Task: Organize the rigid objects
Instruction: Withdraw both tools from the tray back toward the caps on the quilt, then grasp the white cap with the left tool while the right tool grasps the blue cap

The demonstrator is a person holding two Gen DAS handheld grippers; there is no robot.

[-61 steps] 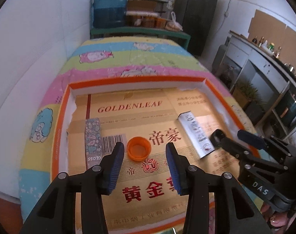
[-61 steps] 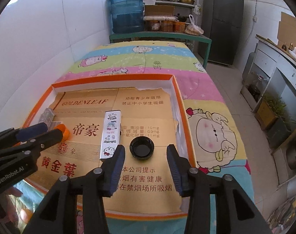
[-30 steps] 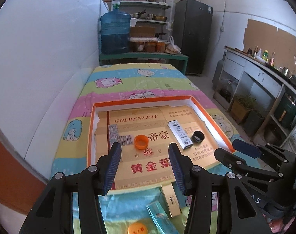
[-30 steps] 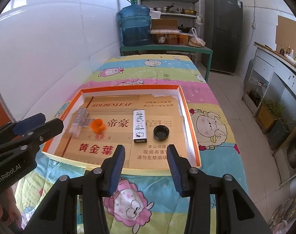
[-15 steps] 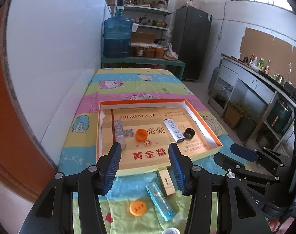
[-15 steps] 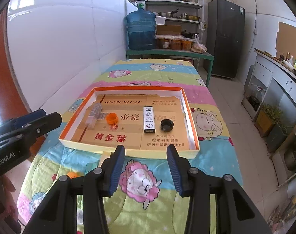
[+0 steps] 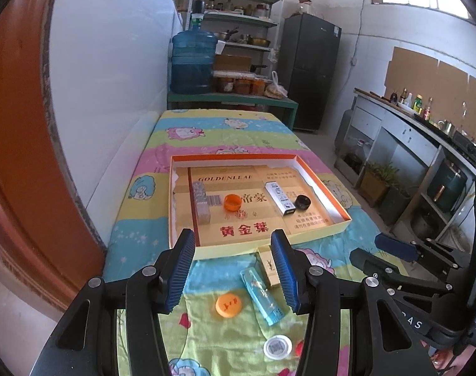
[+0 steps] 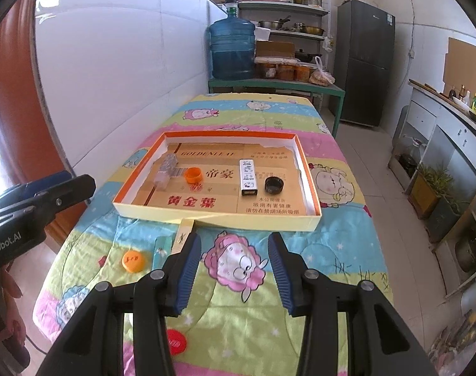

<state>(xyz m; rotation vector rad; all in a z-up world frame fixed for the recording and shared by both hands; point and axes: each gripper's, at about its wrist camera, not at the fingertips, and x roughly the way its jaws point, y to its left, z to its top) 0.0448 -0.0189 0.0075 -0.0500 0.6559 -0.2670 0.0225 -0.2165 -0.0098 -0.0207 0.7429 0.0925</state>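
Note:
An orange-rimmed cardboard tray [image 7: 338,210] [image 8: 311,216] lies on the table. It holds a clear patterned box [image 7: 201,202], an orange cap [image 7: 232,202] [image 8: 193,175], a white box [image 7: 279,197] [image 8: 248,177] and a black cap [image 7: 302,202] [image 8: 274,185]. In front of the tray lie a gold box [image 7: 268,266], a blue box [image 7: 263,294], an orange lid [image 7: 228,304] [image 8: 133,261], a white round lid [image 7: 277,347] and a red lid [image 8: 176,341]. My left gripper [image 7: 235,269] and right gripper [image 8: 235,272] are open, empty, held back above the table's front.
The table has a colourful cartoon cloth [image 8: 263,116]. A white wall [image 7: 112,94] runs along its left side. A green bench with a blue water jug [image 7: 192,62] stands behind it. A counter and floor plants [image 8: 432,185] are to the right.
Both grippers have pulled back and up from the tray, open and empty. The loose boxes and lids in front of the tray have come into view.

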